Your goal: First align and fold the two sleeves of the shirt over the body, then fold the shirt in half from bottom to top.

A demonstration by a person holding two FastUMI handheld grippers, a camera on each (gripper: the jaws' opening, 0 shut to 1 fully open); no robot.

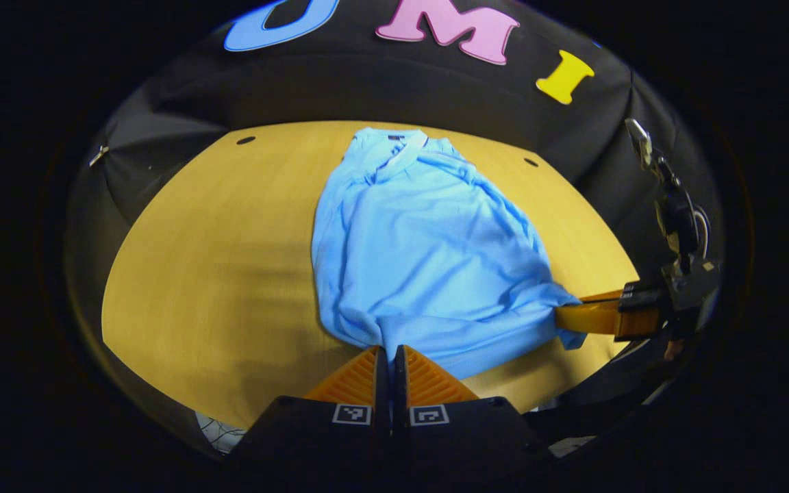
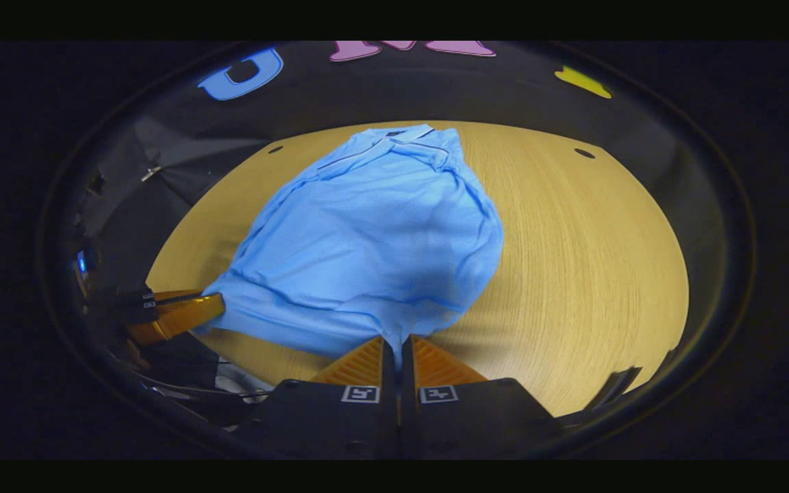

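- Left gripper view: the wooden worktop has a wide bare stretch to the left of the shirt, running out to its left edge; a narrower bare strip lies to the right of the shirt, toward the right edge.
- Two small dark holes sit near the far corners of the worktop, one each side of the collar.
- The shirt is light blue, lying down the middle of the worktop with its collar at the far edge and its hem at the near edge. The sleeves look folded in over the body; the cloth is rumpled and lifted along the hem.
- The left gripper has its fingers closed together on the hem, near its left corner.
- The right gripper comes in from the right and clamps the hem's right corner.
- Right gripper view: bare worktop spreads wide to the right of the shirt, out to the right edge.
- The right gripper pinches a tuck of hem between its closed fingers.
- The left gripper is at the left, at the other hem corner, near the near edge.
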